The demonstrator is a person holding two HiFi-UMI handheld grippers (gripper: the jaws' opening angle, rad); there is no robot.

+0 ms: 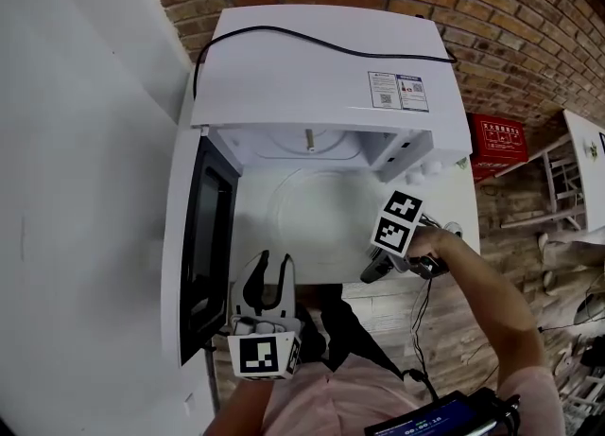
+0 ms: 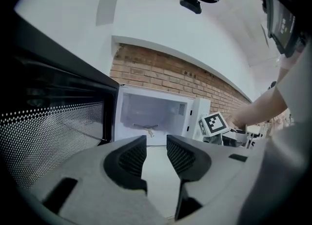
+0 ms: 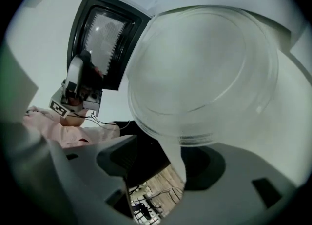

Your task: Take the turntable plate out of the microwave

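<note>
Lying out of cavity: one glass turntable plate, on white counter just in front of one white microwave. One door swung open at microwave's left side. Two grippers in front of microwave. At plate's near right edge: right hand-held gripper, jaws spread, plate rim between them, one jaw under glass, other clear of rim. Beside open door: left hand-held gripper, jaws slightly parted, nothing between. One roller ring inside microwave cavity. One black cable across microwave top.
</note>
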